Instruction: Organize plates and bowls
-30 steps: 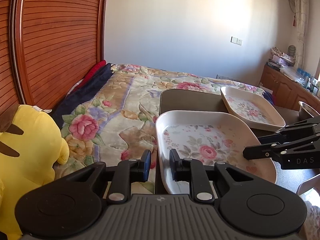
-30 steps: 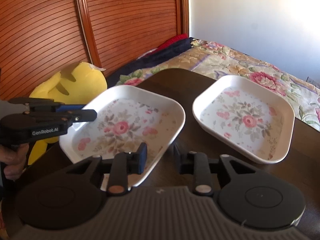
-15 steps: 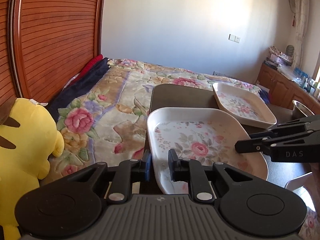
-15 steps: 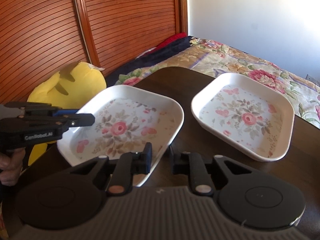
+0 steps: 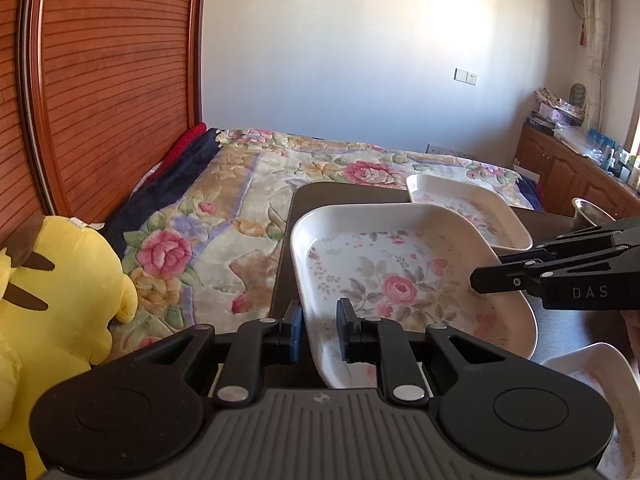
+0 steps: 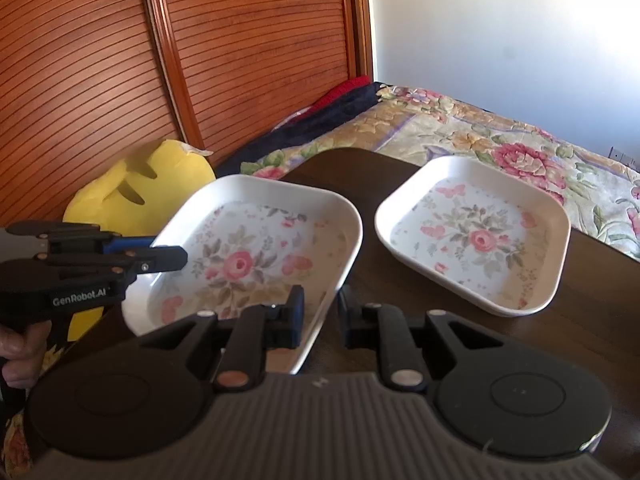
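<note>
The near floral plate (image 6: 256,256) is clamped by both rims: left hand-held gripper (image 5: 318,330) at nine o'clock, right hand-held gripper (image 6: 322,316) at six.

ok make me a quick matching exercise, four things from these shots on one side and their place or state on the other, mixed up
Things:
1. near plate
2. far plate
3. yellow plush
4. metal bowl

Places or states:
A. flat on the dark table, nothing touching it
B. beside the table, by the wooden headboard
C. gripped at opposite rims by the left gripper and right gripper
D. only partly seen at the table's far right edge

Pairs: 1-C, 2-A, 3-B, 4-D
</note>
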`<state>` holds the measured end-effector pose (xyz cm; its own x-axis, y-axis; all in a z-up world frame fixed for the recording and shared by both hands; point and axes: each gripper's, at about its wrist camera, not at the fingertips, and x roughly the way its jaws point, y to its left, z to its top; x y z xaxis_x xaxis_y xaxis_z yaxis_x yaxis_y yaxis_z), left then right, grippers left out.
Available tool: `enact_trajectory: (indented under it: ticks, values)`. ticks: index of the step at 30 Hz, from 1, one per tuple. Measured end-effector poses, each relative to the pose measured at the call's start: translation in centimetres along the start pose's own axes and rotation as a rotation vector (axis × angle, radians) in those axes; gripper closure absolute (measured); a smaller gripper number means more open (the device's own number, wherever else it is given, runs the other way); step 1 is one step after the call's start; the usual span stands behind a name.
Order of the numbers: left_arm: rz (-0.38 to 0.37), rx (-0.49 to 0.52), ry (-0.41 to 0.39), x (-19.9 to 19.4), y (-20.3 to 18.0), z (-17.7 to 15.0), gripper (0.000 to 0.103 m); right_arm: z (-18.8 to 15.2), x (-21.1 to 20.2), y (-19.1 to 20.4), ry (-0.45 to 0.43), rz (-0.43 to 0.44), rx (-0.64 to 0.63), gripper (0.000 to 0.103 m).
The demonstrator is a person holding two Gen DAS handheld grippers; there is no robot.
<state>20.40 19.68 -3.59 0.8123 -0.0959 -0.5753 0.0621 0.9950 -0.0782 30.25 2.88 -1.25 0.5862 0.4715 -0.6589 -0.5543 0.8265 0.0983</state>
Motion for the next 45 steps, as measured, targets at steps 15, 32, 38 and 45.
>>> enact_trajectory:
  ticks: [15, 32, 38, 45]
  values:
    - [-0.053, 0.065, -0.016, -3.1, -6.2, 0.2, 0.084, -1.3, -6.0, -2.4, -0.041, -0.032, 0.039, 0.083]
    - [-0.111, 0.114, -0.006, -7.3, -11.4, -3.5, 0.084, -6.8, -12.4, -4.4, -0.065, -0.073, 0.092, 0.083]
    - [-0.125, 0.122, -0.002, -8.4, -12.0, -4.7, 0.084, -8.7, -13.6, -3.9, -0.083, -0.090, 0.112, 0.083]
    - [-0.149, 0.103, -0.013, -9.3, -12.1, -6.2, 0.084, -11.1, -14.2, -3.8, -0.088, -0.096, 0.158, 0.083]
